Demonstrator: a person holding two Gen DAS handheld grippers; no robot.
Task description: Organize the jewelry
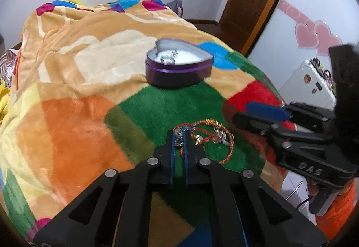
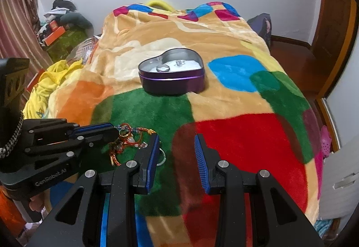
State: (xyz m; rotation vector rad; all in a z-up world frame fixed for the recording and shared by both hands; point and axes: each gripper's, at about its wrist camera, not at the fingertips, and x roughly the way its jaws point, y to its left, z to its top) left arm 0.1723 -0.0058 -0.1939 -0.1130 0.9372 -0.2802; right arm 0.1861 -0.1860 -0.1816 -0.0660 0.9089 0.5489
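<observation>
Your bed's patchwork blanket (image 2: pixel 235 130) carries everything. The purple heart-shaped tin (image 2: pixel 171 74) sits open at twelve o'clock, rings already inside. Your right gripper (image 2: pixel 177 157) hovers with jaws spread, holding nothing. Your left gripper (image 1: pixel 179 134) is pinched nearly closed on the tangled bracelets (image 1: pixel 202 134) (green patch, six o'clock). You're mid-pick, I'd say; next, lift gently and carry them to the tin.

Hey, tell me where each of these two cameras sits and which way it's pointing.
Left wrist: on the left tool, looking down its near-closed fingers at the bracelet pile on the blanket; the right tool shows.
Right wrist: on the open right tool, facing the heart-shaped tin; the left tool shows.
Shared: tin, bracelets, blanket.
</observation>
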